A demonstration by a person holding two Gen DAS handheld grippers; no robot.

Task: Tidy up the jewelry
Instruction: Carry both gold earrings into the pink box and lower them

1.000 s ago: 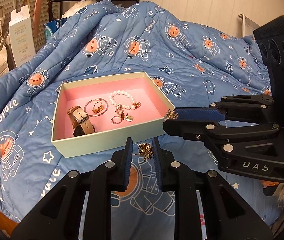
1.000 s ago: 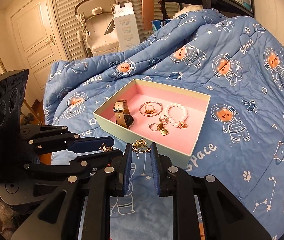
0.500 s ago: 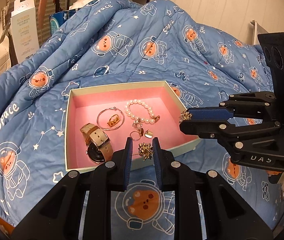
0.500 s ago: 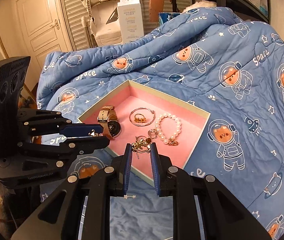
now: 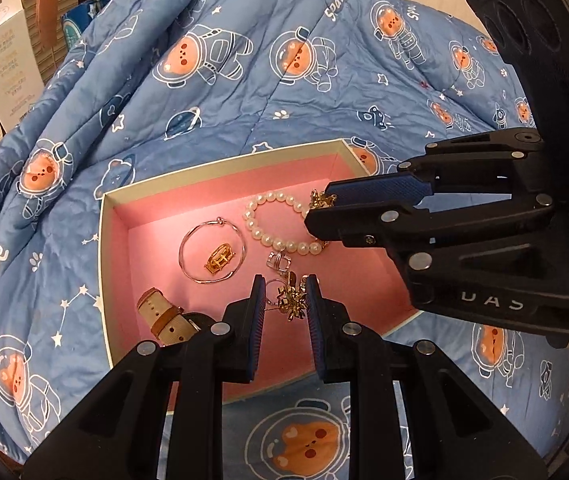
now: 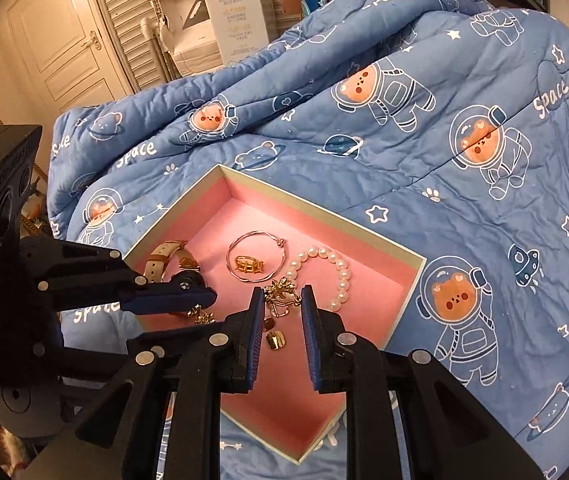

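Observation:
A pink-lined box [image 5: 220, 184] [image 6: 372, 276] lies on the blue quilt. In it are a pearl bracelet [image 5: 268, 236] [image 6: 340, 276], a thin hoop [image 5: 204, 248] [image 6: 252, 260] around a gold ring [image 5: 218, 258], a tan-strapped watch [image 5: 164, 316] [image 6: 164, 260] and small charms [image 6: 274, 338]. My left gripper [image 5: 282, 304] is shut on a gold earring [image 5: 292, 302] over the box. My right gripper [image 6: 282, 304] is shut on another gold earring [image 6: 282, 296], also over the box; it shows in the left wrist view [image 5: 322, 200].
The quilt [image 6: 464, 140] rises in folds behind the box. A white carton [image 6: 232, 12] and a folded baby chair [image 6: 176, 20] stand past the bed near a louvred door. The left gripper's body [image 6: 24, 280] is close on the right gripper's left.
Both grippers moved forward from in front of the box to above its pink floor, each still holding its earring. The box looks nearer and larger.

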